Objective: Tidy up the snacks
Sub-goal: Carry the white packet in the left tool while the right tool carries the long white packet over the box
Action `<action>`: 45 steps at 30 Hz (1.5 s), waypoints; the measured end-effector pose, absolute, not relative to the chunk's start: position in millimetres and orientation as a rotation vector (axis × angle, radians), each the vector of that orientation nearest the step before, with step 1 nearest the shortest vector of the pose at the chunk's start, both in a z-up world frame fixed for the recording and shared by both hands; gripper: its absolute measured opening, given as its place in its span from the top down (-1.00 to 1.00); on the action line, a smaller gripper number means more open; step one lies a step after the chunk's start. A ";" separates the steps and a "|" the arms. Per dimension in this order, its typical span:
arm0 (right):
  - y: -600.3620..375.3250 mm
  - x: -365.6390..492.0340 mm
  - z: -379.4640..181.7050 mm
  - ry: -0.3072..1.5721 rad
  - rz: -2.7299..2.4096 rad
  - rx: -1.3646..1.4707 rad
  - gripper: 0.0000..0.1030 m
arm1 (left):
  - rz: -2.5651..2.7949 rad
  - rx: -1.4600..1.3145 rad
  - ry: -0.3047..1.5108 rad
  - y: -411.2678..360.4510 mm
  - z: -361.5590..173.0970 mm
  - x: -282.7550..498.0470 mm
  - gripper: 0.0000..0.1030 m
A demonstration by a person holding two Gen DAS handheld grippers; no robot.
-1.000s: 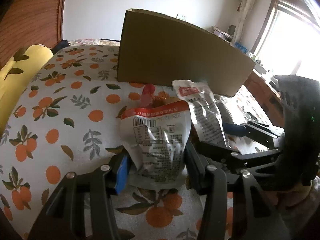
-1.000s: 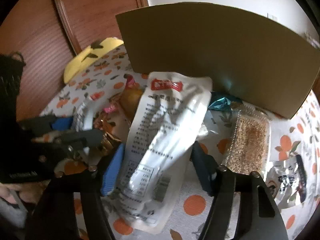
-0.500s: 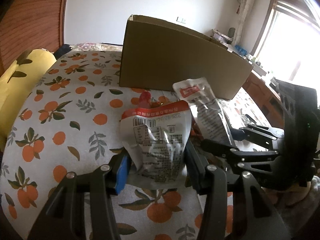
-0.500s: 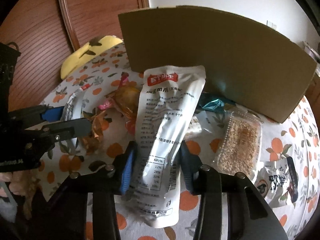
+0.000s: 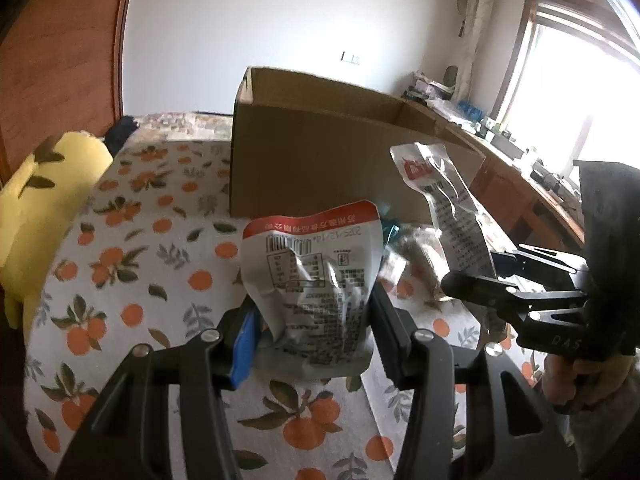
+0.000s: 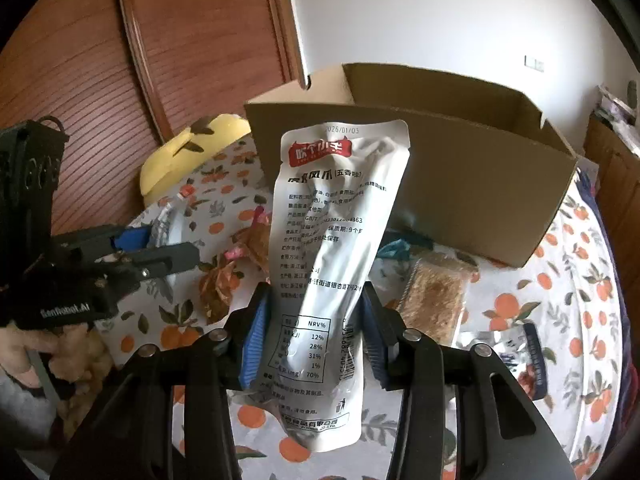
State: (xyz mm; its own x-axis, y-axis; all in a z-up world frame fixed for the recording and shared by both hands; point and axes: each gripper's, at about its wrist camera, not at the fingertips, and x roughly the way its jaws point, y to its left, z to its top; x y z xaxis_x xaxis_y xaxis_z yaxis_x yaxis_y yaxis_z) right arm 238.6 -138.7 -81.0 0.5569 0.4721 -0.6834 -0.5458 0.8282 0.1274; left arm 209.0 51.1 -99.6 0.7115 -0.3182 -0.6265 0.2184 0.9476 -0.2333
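Behind both held pouches stands an open cardboard box [image 6: 460, 184], snacks [image 6: 434, 300] scattered before it.

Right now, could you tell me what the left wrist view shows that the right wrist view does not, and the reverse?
Only the left wrist view shows the bright window and the short red-topped pouch's printed face in the left gripper. Only the right wrist view shows the sesame bar pack and the brown wrapped snacks. Both show the cardboard box, the long white pouch clamped in the right gripper, the yellow plush and the orange-print cloth.
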 end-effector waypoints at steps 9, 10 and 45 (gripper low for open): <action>-152.9 243.7 -67.3 0.740 0.585 -0.091 0.14 | -0.319 -0.109 0.687 43.7 -79.9 223.6 0.02; -154.6 245.2 -65.2 0.735 0.583 -0.089 0.14 | -0.320 -0.105 0.684 42.9 -78.2 225.8 0.02; -190.7 367.4 -3.7 0.591 0.551 -0.117 0.12 | -0.364 0.006 0.564 6.8 -17.8 365.6 0.01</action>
State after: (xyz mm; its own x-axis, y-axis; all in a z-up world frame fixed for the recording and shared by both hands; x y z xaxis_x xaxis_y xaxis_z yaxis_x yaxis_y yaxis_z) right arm 367.4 -190.7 -3.7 0.6915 0.4591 -0.5577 -0.5244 0.8500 0.0497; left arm 365.6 6.8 -17.8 0.7832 -0.3358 -0.5233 0.3393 0.9361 -0.0929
